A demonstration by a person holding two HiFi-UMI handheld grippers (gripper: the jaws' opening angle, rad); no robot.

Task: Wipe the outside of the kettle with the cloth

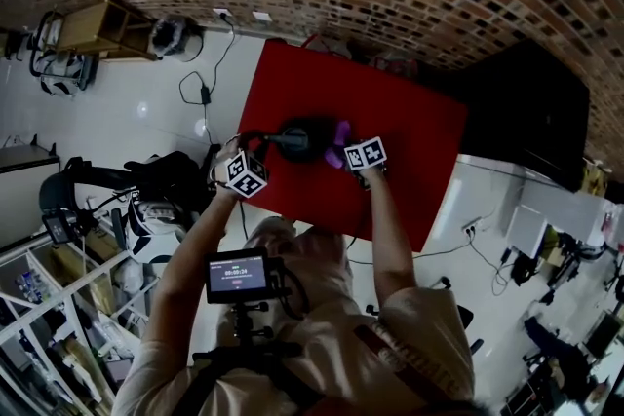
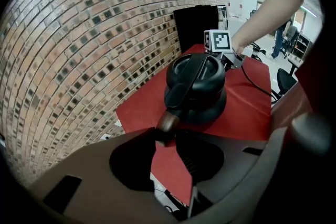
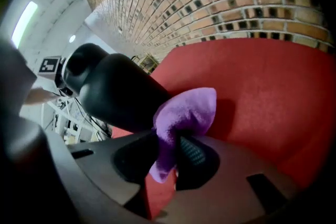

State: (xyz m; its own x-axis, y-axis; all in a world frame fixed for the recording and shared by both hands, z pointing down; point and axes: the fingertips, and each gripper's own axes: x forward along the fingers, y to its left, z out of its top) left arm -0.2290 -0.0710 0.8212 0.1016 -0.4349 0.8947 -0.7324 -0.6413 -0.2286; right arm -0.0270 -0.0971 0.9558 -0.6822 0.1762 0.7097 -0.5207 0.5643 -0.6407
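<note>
The right gripper [image 3: 170, 152] has its jaws pinching the purple cloth [image 3: 189, 110], bunched at the black kettle [image 3: 115, 92]'s side, centre-left of frame. The left gripper [image 2: 167, 136]'s jaws clamp its handle [image 2: 168, 123] tip. The kettle stands mid red worktop [image 3: 262, 86]. Wiping seems barely underway, with most of the outside left.

head view: high overhead, facing steeply down, far from the red bench [image 1: 409, 132]
left gripper view: low, close, facing the kettle [image 2: 197, 89] from its handle side
right gripper view: very close at the kettle's other side
shared: kettle, bench
</note>
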